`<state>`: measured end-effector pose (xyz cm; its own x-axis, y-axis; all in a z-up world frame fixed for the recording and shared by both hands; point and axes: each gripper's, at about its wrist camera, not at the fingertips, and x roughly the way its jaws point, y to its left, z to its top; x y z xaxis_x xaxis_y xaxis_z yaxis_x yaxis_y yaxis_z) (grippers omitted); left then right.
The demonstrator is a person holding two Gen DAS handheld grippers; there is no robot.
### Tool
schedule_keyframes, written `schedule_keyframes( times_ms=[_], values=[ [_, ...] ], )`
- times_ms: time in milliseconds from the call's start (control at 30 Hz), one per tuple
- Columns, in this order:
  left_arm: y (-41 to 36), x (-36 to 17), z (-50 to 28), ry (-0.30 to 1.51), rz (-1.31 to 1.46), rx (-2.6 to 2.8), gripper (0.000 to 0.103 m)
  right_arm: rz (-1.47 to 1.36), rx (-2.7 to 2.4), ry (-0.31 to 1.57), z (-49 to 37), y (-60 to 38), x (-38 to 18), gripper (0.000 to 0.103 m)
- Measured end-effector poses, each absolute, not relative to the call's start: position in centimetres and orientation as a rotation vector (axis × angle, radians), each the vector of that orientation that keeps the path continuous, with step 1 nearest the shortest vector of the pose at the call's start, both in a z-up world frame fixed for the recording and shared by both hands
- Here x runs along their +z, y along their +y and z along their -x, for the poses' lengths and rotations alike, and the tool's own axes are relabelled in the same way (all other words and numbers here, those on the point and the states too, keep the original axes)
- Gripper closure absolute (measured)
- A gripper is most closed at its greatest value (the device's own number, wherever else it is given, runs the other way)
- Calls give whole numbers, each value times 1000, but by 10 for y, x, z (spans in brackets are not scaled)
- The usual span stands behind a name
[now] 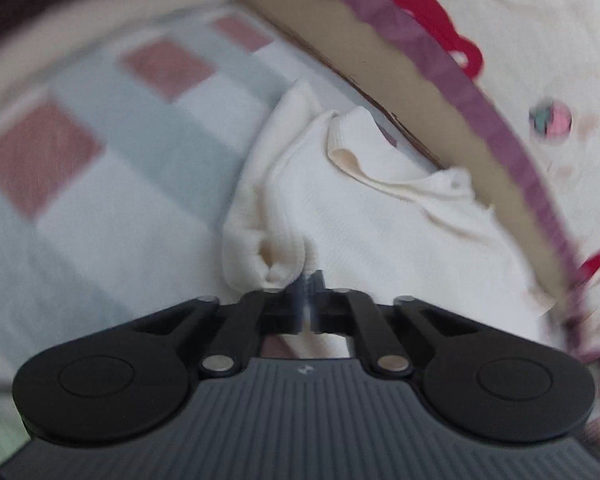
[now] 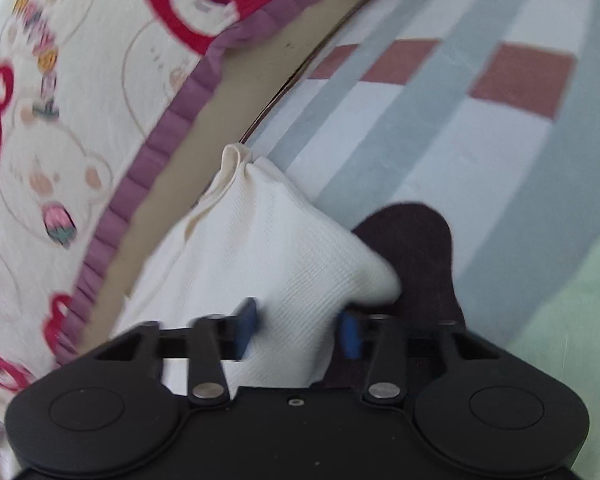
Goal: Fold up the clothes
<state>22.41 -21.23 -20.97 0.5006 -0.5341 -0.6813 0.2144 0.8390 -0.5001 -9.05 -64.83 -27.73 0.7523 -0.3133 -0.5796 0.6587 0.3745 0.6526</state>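
A cream-white knit garment [image 1: 360, 208] lies crumpled on a checked bedspread [image 1: 100, 160], against the edge of a printed quilt. My left gripper [image 1: 308, 292] is shut, its fingertips pinching a bunched fold at the garment's near edge. In the right wrist view the same white garment [image 2: 280, 248] rises in a tent shape from between the blue pads [image 2: 246, 328]. My right gripper [image 2: 298, 330] is shut on that fold, and the cloth fills the gap between the pads.
A cream quilt with red bear prints [image 2: 60, 120] and a purple frill [image 1: 460, 80] borders the garment. A dark cloth item [image 2: 412, 248] lies just beyond the right gripper. The bedspread [image 2: 460, 140] has pink, grey and white squares. Pale green fabric [image 2: 580, 300] shows at the right.
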Motion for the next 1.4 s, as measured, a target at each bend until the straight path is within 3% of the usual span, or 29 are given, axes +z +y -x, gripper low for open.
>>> schedule_keyframes(
  times_ms=[233,300,367,433,533,800,867,900,933,967,1200,1400],
  values=[
    [-213,-209,-215,947,331,-461,99,-756,-697,474,88,-632,-261,91],
    [-210,-212,-218,992,380,-477,92,-768,-691,476,89,-633,-262,86],
    [-208,-216,-221,1036,436,-502,76,-828,-674,451,92,-635,-265,82],
    [-207,-217,-225,1058,481,-515,72,-875,-658,438,92,-634,-269,67],
    [-207,-219,-229,1086,556,-527,57,-889,-647,427,93,-628,-273,65],
    [-240,-212,-234,968,458,-488,46,-774,-637,449,67,-642,-270,52],
    [-253,-210,-232,908,403,-472,48,-793,-640,415,63,-643,-273,51],
    [-258,-209,-231,886,373,-466,49,-793,-631,409,61,-644,-274,57],
    [-262,-208,-231,861,335,-455,80,-793,-607,425,57,-645,-274,91],
    [-266,-206,-232,849,279,-446,103,-784,-598,433,55,-646,-272,91],
    [-228,-158,-208,717,226,-383,102,-654,-574,377,68,-628,-206,94],
    [-200,-191,-203,924,322,-313,101,-518,-630,556,49,-620,-233,92]
  ],
)
